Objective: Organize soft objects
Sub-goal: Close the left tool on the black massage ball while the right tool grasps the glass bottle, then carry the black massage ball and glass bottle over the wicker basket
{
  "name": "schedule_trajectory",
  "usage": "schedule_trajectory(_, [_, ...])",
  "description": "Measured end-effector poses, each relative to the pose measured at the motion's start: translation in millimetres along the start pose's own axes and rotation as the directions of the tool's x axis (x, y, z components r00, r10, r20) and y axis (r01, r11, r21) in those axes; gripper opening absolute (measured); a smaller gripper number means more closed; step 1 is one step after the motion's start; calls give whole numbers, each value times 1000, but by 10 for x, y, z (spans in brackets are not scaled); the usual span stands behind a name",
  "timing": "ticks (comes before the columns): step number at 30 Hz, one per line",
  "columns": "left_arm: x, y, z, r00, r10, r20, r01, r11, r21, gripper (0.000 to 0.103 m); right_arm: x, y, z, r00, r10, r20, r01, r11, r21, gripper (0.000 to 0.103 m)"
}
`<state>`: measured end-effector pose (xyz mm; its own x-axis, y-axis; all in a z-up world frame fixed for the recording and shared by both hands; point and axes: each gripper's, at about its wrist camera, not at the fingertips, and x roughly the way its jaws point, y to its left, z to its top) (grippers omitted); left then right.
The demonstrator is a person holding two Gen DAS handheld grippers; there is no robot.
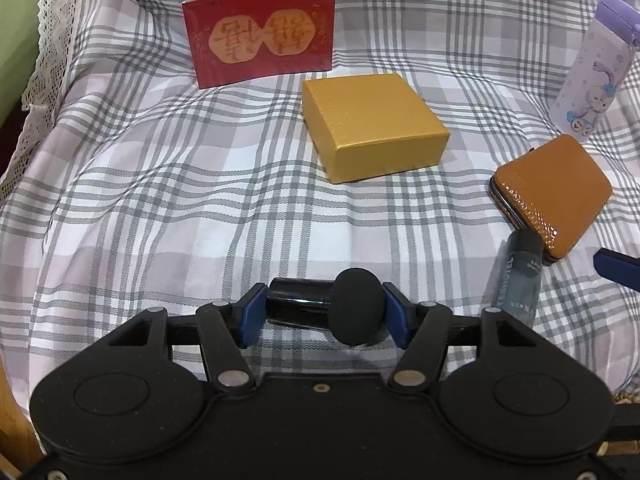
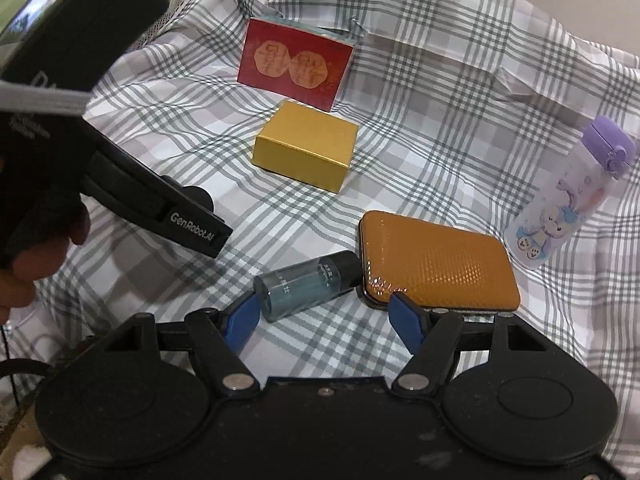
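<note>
My left gripper [image 1: 324,314] is shut lengthwise on a small black microphone [image 1: 308,306]. One blue pad sits on the end of its barrel and the other on its foam head [image 1: 356,306]. In the right wrist view my right gripper [image 2: 326,318] stands open just above the checked cloth. A small clear bluish bottle [image 2: 308,284] with a black cap lies right in front of its left finger [image 2: 244,316]. The right finger [image 2: 408,320] overlaps the near edge of an orange textured case [image 2: 436,260]. The same bottle [image 1: 518,280] and case [image 1: 552,196] show in the left wrist view.
A gold box [image 1: 372,128] lies mid-cloth with a red printed box [image 1: 260,36] standing behind it. A purple-capped cartoon bottle [image 2: 568,200] leans at the right. The grey-and-white checked cloth [image 1: 160,200] is rumpled, with a lace edge [image 1: 44,60] at left. A hand [image 2: 36,264] holds the left gripper's body [image 2: 192,224].
</note>
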<state>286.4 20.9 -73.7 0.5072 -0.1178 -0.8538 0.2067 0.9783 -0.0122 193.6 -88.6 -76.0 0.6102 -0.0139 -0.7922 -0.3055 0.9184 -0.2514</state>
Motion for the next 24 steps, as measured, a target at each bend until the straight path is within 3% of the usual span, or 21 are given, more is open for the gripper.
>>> schedule_trajectory(10, [11,-17,-1,1000,13,-1,-13,1000,0,60,241,64,112,999,20,43,-16,994,-108,70])
schedule_trajectory(21, [10,-13,-7,1000,14,3,-14,1000,-4,60,322,50,136,997,74,24,-72,995,-69,70])
schedule_trajectory(24, [13,-12,3,1000,13,-1,-13,1000,-6,60,198,97,83,999,33,35,-30,997,-73,68])
